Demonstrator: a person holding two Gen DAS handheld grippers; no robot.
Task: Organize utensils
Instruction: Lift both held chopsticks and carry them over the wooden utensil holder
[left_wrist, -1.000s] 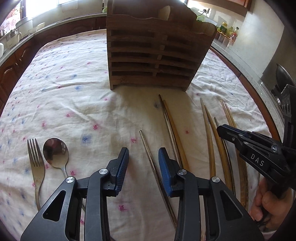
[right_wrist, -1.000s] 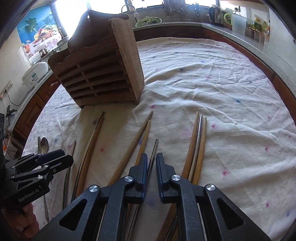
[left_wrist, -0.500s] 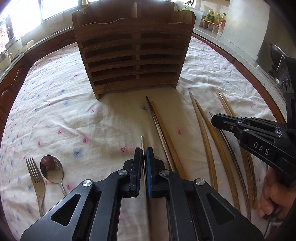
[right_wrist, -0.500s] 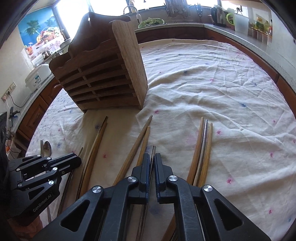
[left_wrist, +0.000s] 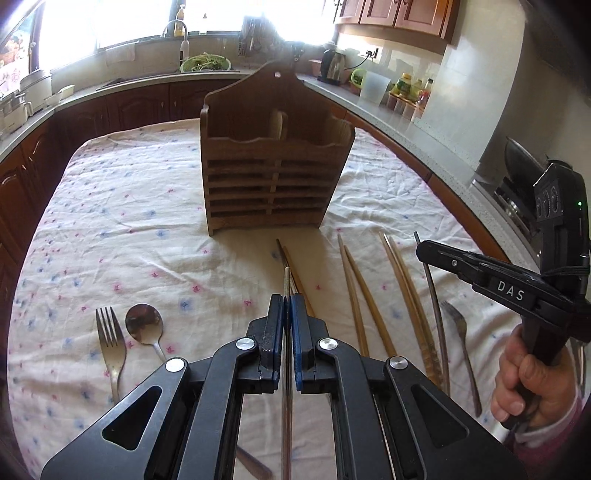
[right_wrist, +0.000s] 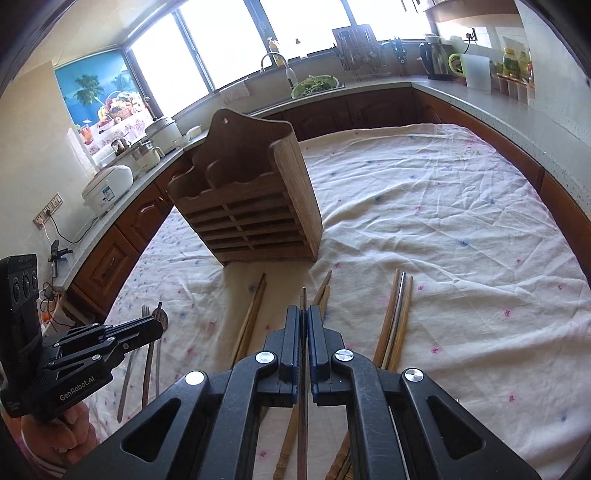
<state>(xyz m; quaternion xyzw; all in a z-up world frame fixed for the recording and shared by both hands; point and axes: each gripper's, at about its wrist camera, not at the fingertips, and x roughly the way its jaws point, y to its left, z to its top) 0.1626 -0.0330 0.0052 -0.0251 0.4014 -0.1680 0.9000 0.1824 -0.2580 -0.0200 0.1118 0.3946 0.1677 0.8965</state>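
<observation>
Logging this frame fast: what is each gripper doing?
Left gripper: shut on a metal chopstick.
Right gripper: shut on another metal chopstick.

Floral-clothed table (left_wrist: 110, 206): wooden rack (left_wrist: 273, 184), chopsticks (left_wrist: 360, 291), cutlery (left_wrist: 110, 339).

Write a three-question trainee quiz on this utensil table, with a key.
1. True or false: each hand-held gripper, left and right, is shut on a metal chopstick (left's, right's).
2. Which utensil lies right beside the spoon on the cloth? A) knife B) fork C) ladle
3. Fill in: the wooden holder stands upright, and its top compartments hold ____ chopsticks.

Key: 1 true. 2 B, the fork. 3 no; none show in them.
</observation>
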